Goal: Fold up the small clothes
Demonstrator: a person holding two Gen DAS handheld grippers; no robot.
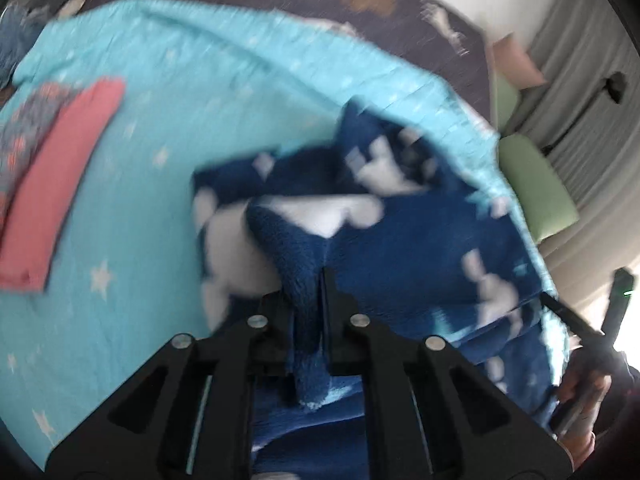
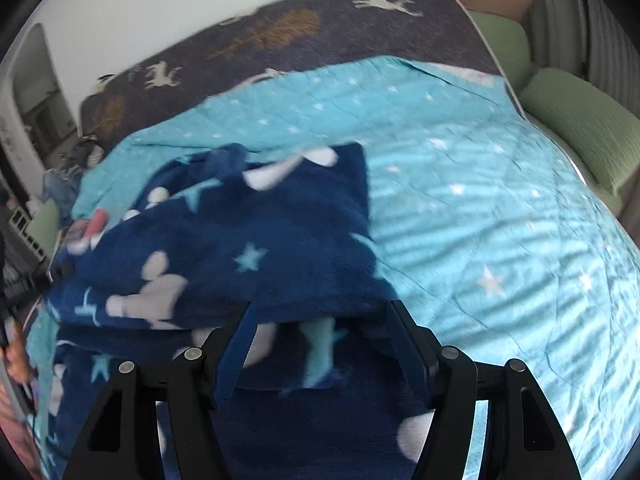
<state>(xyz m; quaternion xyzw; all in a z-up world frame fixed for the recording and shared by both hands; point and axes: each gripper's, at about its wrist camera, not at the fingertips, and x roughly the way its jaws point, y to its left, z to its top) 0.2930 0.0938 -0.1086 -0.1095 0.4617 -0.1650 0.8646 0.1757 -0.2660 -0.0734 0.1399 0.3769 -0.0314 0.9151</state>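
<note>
Left wrist view, blurred. Far left of the left claw [image 1: 308, 280]: a folded coral-pink cloth [image 1: 60, 184] lying partly on a patterned grey-and-pink folded cloth [image 1: 24, 136], both flat on the turquoise star-print quilt [image 1: 168, 92] that covers the bed. Left claw: jaws nearly together, pinching a raised fold of the navy fleece garment with white and pale-blue shapes [image 1: 400, 240]; fabric fills the narrow gap and hangs down between the fingers. The rest of the garment lies bunched ahead and to the right of this claw, on the quilt. Far right, low: the person's hand on a dark handle, partly visible.

Right wrist view. Left of the right claw [image 2: 320, 308]: the garment [image 2: 240, 240] spreads in a heap, its far edge lifted. Right claw: jaws set wide apart, with the garment's near edge draped between and over the fingertips; whether the fingers grip the fabric, cannot tell. Right of this claw: bare quilt [image 2: 500, 220]. Far right: two pale green pillows [image 2: 584, 128]. Beyond the quilt: a dark grey blanket with white deer figures [image 2: 280, 32].
</note>
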